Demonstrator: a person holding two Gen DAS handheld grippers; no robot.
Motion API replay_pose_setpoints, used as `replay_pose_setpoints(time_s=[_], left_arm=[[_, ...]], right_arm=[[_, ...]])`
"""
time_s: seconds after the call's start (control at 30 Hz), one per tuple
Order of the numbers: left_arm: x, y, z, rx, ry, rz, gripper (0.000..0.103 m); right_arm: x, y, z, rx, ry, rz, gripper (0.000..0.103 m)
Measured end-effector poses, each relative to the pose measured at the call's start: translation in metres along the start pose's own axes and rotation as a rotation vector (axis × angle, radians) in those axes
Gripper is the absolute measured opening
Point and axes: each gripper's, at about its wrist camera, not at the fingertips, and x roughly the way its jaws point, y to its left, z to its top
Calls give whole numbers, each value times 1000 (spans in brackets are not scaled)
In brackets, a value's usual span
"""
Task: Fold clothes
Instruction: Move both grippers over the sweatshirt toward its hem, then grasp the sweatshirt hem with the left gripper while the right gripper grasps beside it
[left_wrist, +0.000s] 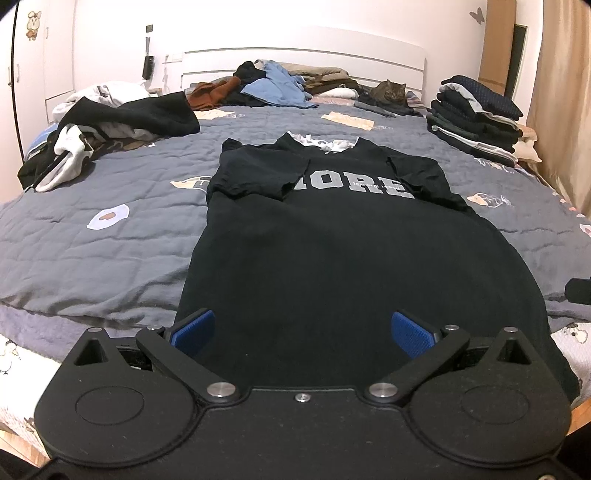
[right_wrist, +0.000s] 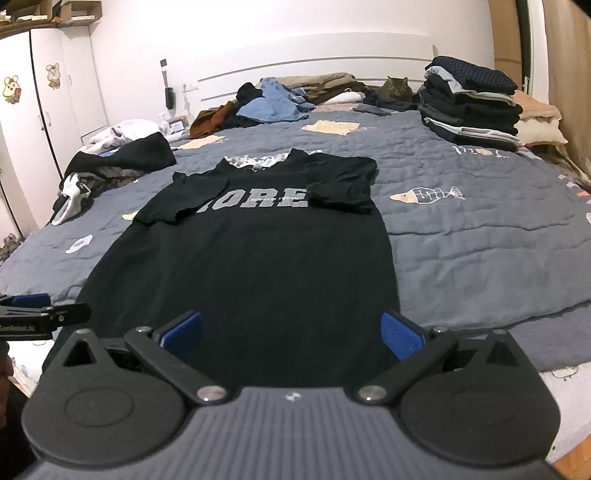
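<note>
A black T-shirt is lying flat on the grey quilt, face up, with both short sleeves folded in over the chest so that they are covering the ends of its grey lettering. Its hem is reaching the near edge of the bed, closest to both cameras.

The left gripper is hovering over the T-shirt's hem with its blue pads spread wide, holding nothing. The right gripper is hanging over the same hem, its jaws likewise standing wide apart and empty.

Beyond the T-shirt's collar, a loose heap of clothes is sitting by the headboard, and a tabby cat is resting just right of that heap. A stack of folded clothes is standing right of the T-shirt, and a crumpled dark pile is lying to its left.

Only the right wrist view is showing the left gripper from outside, as a black bar at its left edge, plus a fish print on the quilt right of the T-shirt. Only the left wrist view is showing a butterfly sticker on the wall.
</note>
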Motion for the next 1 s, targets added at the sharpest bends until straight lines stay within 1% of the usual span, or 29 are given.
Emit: replay_pose_setpoints(time_s=[0.37,0.5,0.63,0.87,0.93,1.0], left_arm=[[0,-2,-3,16,14,6,103],[-2,-1,-8,26,31,14,103],[-5,5,-14,32,48,24,103],[-8,21,-18,-2,100,19,103],[-9,27,-20,-7,128,8,103],[-10,33,-20,-7,161,-8,103]], right_arm=[[-1,-3,-1,-5,20,-17,103],[-1,-7,-2,-17,48,-25,103],[-2,-16,-6,-18,77,-10,103],[-2,-38,-9,29,125,-8,103],[-2,-48,-8,52,147,3,103],[-1,-56,-4,53,186,9,103]])
